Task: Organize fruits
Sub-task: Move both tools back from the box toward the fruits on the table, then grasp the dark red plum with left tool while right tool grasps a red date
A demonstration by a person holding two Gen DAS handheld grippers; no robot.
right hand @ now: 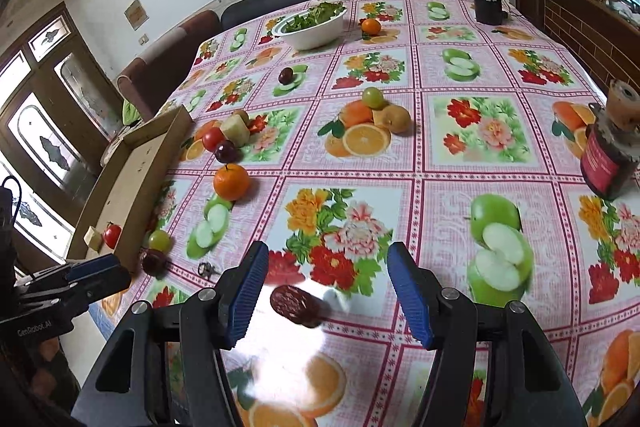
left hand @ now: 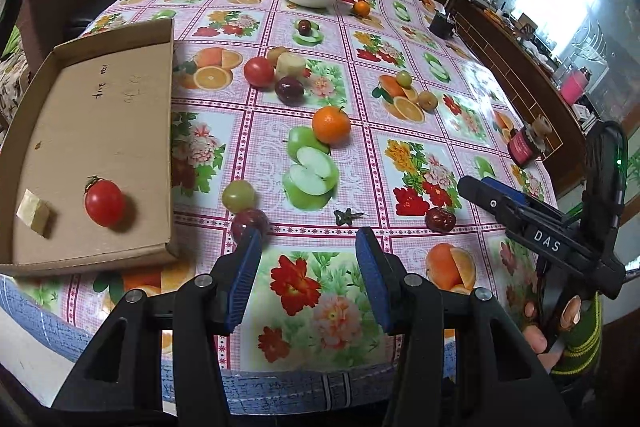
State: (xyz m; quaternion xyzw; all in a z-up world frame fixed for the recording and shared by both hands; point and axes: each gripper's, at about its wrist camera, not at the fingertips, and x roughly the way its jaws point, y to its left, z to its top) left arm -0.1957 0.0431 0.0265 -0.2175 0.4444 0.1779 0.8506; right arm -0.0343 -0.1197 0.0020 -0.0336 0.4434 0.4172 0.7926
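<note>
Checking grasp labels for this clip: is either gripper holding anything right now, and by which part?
Nothing is held. The left gripper and right gripper both have open, empty jaws; the red date lies on the table under the right one.

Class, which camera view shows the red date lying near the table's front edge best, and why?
The right wrist view: the red date lies large and unobstructed between the open right gripper fingers. The left wrist view shows the same date small, off to the right.
</note>
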